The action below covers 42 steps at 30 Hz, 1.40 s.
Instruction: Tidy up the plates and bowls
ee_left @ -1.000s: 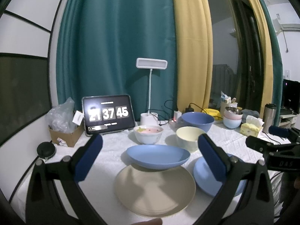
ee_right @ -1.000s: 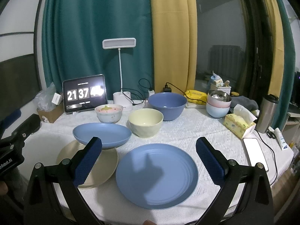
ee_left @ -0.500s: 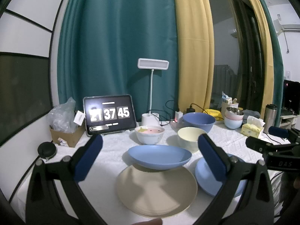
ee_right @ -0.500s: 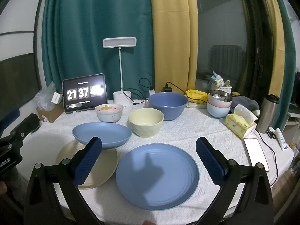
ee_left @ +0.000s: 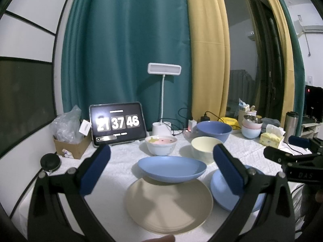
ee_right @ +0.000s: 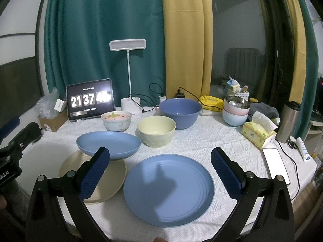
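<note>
Blue-padded fingers of both grippers stand wide apart and hold nothing: the left gripper hovers over the beige plate, the right gripper over the blue flat plate. Compared with the views one second earlier, almost nothing has changed; only the clock tablet has advanced, and the left view has drifted slightly, so no dish has been picked up and the sorting has, by this evidence, not begun. The blue shallow dish rests with its near edge overlapping the far rim of the beige plate, touching it; the blue flat plate lies just beside the beige plate on the white tablecloth. Behind them stand the cream bowl, the strawberry-print bowl and the large blue bowl, close together. The dish probably must be lifted before the beige plate can be stacked. Obstacles near the work area: the desk lamp with its cables, a tissue box, a phone, a steel tumbler and stacked pastel bowls at the right.
</note>
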Tool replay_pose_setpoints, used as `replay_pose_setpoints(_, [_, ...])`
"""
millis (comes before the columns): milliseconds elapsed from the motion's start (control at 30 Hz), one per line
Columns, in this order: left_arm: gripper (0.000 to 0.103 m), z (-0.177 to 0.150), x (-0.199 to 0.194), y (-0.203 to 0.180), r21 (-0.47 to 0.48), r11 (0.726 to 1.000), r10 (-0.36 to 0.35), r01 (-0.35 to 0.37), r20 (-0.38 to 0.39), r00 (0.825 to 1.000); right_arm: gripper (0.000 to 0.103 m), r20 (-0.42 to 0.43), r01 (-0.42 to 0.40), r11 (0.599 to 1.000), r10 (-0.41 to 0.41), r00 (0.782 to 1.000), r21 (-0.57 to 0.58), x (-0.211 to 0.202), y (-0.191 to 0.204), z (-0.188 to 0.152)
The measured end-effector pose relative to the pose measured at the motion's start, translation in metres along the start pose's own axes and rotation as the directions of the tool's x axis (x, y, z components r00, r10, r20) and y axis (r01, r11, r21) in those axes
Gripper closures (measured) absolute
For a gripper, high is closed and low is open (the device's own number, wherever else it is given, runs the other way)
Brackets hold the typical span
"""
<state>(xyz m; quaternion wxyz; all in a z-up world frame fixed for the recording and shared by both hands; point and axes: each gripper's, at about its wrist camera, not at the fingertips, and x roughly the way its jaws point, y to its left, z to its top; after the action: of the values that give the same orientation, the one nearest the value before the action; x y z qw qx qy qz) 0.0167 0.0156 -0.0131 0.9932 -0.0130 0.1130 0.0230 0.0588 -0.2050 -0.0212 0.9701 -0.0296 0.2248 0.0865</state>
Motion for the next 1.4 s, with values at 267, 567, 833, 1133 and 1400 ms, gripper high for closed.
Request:
replay_pose_setpoints(267, [0.001,0.000,0.002,0.001,-0.003,1.000,-0.004,0.004,0.001,1.000,0.001,-0.002,-0.001,1.000,0.001,1.000,-0.003,0.003,-0.001,-0.002])
replay_pose_setpoints(567, [0.001,-0.001,0.003,0.001,-0.003,1.000,-0.004,0.004,0.000,1.000,0.001,-0.005,-0.001,1.000,0.001,1.000,-0.003,0.005,0.000,-0.002])
replay_pose_setpoints(833, [0.001,-0.004,0.015,0.005,-0.005,1.000,0.002,-0.002,-0.014,1.000,0.001,-0.025,-0.007,1.000,0.006,1.000,-0.016,0.020,0.001,-0.006])
replay_pose_setpoints(1133, [0.001,-0.006,0.055,0.011,0.024,1.000,-0.008,0.010,-0.059,0.998,0.004,-0.056,-0.033,0.999,0.031,0.998,-0.035,0.048,0.005,-0.001])
replay_pose_setpoints(1400, [0.001,-0.014,0.115,0.022,0.020,1.000,-0.010,0.014,-0.178,0.984,0.017,-0.111,-0.082,0.997,0.081,0.991,-0.004,0.095,0.005,0.009])
